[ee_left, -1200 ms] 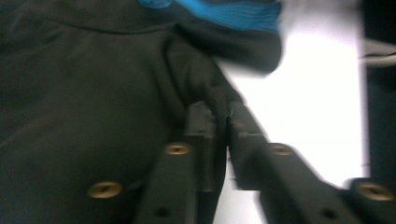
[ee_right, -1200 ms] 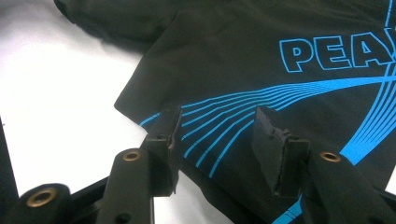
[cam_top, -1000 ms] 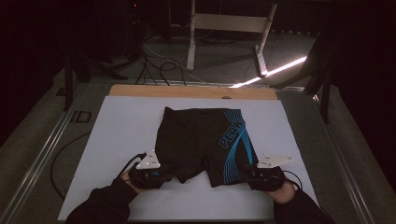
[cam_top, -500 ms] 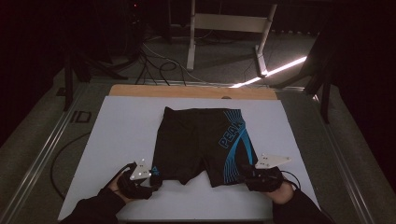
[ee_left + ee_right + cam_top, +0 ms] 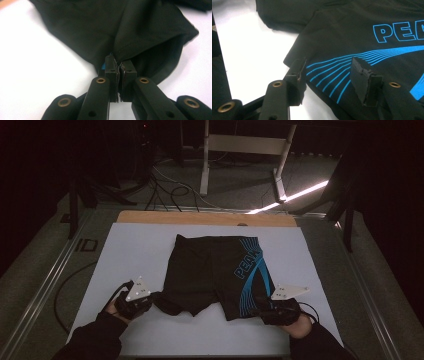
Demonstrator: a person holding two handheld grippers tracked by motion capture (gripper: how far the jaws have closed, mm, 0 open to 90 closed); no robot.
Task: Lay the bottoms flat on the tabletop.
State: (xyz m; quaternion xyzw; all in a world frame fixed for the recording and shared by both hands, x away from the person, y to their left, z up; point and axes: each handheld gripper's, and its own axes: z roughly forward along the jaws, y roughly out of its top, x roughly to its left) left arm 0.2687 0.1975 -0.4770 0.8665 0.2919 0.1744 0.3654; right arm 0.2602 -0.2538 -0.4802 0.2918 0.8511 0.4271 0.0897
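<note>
Black shorts (image 5: 215,270) with blue stripes and lettering lie flat on the white sheet (image 5: 135,245). My left gripper (image 5: 152,297) sits at the near left and is shut on the hem of the left leg. Its jaws have just been closing, and the black cloth (image 5: 140,30) is pinched between the pads, as the left gripper (image 5: 119,63) view shows. My right gripper (image 5: 262,307) is at the near right leg hem. In its own view the right gripper (image 5: 328,65) stands open, with the striped cloth (image 5: 352,32) lying between the jaws.
The sheet covers a table with a wooden strip (image 5: 205,218) along its far edge. A black cable (image 5: 65,290) loops off the sheet's left side. Beyond the table stand a pale metal frame (image 5: 245,150) and floor cables, with a bright light strip (image 5: 295,195).
My left gripper has shifted left and shut on the left leg hem, drawing that leg out to the lower left. The right gripper has stayed put.
</note>
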